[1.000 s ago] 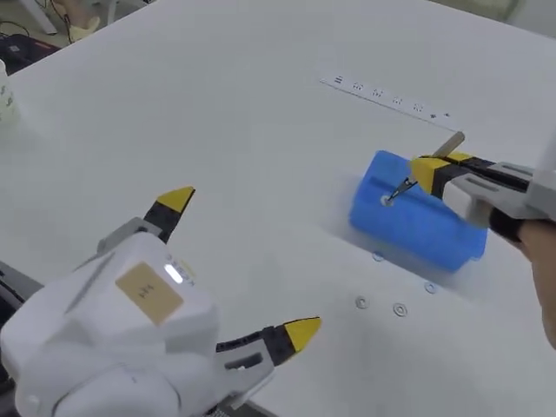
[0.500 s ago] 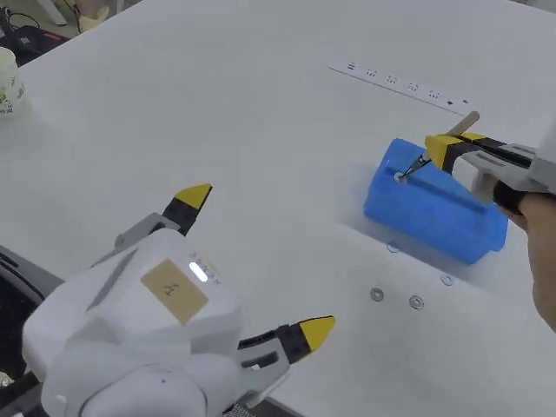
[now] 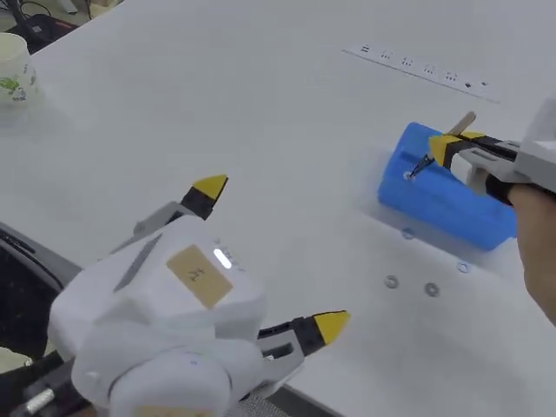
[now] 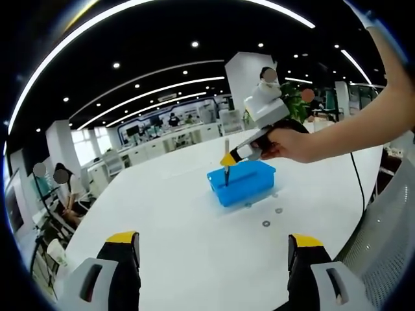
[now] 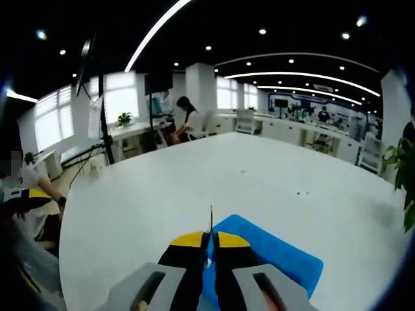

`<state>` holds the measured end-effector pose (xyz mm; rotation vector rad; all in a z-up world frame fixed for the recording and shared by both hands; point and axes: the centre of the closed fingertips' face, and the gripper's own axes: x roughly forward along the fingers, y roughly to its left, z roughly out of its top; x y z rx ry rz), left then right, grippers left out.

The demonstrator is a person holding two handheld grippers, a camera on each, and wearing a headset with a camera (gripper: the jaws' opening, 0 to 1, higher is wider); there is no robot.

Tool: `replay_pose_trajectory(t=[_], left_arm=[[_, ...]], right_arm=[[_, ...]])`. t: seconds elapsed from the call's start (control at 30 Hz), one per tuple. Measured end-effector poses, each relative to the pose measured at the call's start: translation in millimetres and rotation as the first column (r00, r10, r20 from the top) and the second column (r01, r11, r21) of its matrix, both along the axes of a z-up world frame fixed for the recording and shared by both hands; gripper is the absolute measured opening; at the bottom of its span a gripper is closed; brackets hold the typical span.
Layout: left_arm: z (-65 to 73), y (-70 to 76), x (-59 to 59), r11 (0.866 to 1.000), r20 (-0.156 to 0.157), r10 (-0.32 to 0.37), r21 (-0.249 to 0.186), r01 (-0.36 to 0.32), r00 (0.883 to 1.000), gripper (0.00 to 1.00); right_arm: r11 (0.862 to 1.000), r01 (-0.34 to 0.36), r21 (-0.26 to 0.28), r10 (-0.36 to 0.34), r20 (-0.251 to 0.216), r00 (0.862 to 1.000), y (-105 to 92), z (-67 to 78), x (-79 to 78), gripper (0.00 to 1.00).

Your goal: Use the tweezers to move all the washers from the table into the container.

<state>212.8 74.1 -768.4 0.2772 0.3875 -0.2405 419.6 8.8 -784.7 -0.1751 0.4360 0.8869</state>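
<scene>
Nearest the person, the left tongs point(image 3: 269, 254) hover over the bare bench point(image 3: 217, 95) with their yellow tips spread wide. They carry nothing and stand well apart from the blue container point(image 3: 443, 195). Beyond them, on the person's side of the container, lie the loose washers. One washer point(image 3: 392, 281) and a second washer point(image 3: 432, 289) sit side by side on the bench. A third washer point(image 3: 463, 268) and a fourth washer point(image 3: 407, 233) rest just beside the container's near wall. Farther still, the right tongs point(image 3: 445, 149) are pressed together on the tweezers point(image 3: 420, 165), and the right gripper view shows the thin blade rising from between the closed tips. The tweezers' long axis slants from those tongs down toward the container's left end, with the points over its interior. A small pale speck at the points is probably a washer, though it is too small to be sure. Letting go there should drop it inside. The remaining washers all lie on the near side of the container, closer to the right tongs than to the left.
</scene>
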Motion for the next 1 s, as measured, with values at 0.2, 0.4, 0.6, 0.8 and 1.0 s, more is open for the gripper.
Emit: replay_pose_trajectory(t=[0.2, 0.4, 0.6, 0.8, 1.0], left_arm=[[-1.5, -1.1, -0.3, 1.0, -0.011, -0.005, -0.003, 0.005, 1.0, 0.96], [-3.8, -2.9, -0.6, 1.0, -0.022, -0.014, 0.003, 0.014, 1.0, 0.96], [-4.9, -2.7, -1.2, 1.0, -0.028, -0.015, 0.007, 0.015, 1.0, 0.96], [-5.1, -1.8, -1.3, 1.0, -0.03, -0.011, 0.011, 0.011, 1.0, 0.95], [-5.3, -1.8, -1.1, 1.0, -0.031, -0.011, 0.013, 0.011, 0.999, 0.95]], right_arm=[[1.0, 0.008, -0.005, -0.008, -0.013, 1.0, 3.2, -8.4, 3.5, 0.01], [1.0, 0.01, -0.017, -0.01, -0.028, 1.0, 7.6, -19.4, 5.7, 0.01], [0.999, 0.0, -0.039, -0.001, -0.026, 1.0, 8.5, -25.3, 3.9, 0.01], [0.999, -0.004, -0.043, 0.003, -0.021, 1.0, 9.3, -24.0, 3.5, 0.01], [0.999, -0.008, -0.048, 0.007, -0.022, 1.0, 9.0, -23.9, 1.0, 0.02]])
